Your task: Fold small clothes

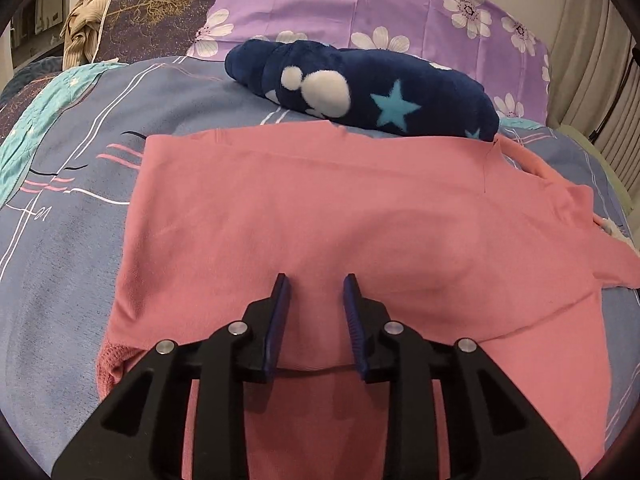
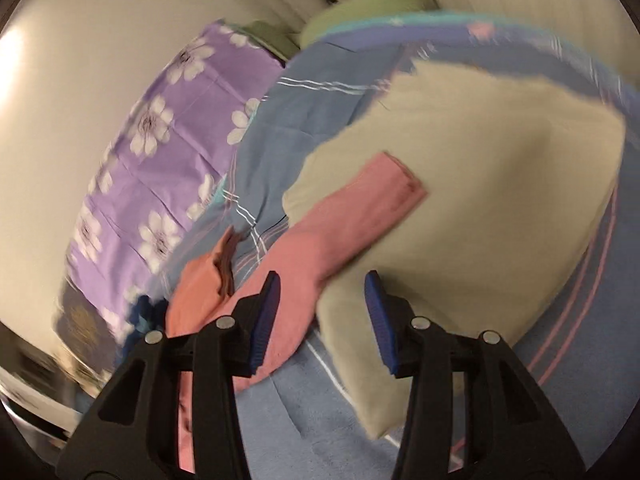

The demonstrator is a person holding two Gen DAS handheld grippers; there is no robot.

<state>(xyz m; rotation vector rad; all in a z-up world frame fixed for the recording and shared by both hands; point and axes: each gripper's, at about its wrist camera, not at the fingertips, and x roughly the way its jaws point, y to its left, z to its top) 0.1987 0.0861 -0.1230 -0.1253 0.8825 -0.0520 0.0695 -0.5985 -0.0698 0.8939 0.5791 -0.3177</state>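
In your left wrist view, the left tongs [image 1: 316,280] stand released, a moderate gap between the blue pads, holding nothing. They sit over the pink garment [image 1: 320,216], which lies spread flat on the bed [image 1: 60,260]; whether the tips touch the cloth you cannot tell. At 12 o'clock a navy fleece bundle [image 1: 360,88] with stars rests at the garment's far edge, a purple flowered pillow [image 1: 360,8] behind it. The garment's near hem is hidden by the tongs' black frame.

In your right wrist view, the right tongs [image 2: 322,280] are released too, spread wide and empty. A pink sleeve [image 2: 352,208] runs from 8 o'clock toward the centre, lying over a beige cloth [image 2: 480,180]. Motion blur smears everything; the dark blue thing at 8 o'clock is hard to make out.
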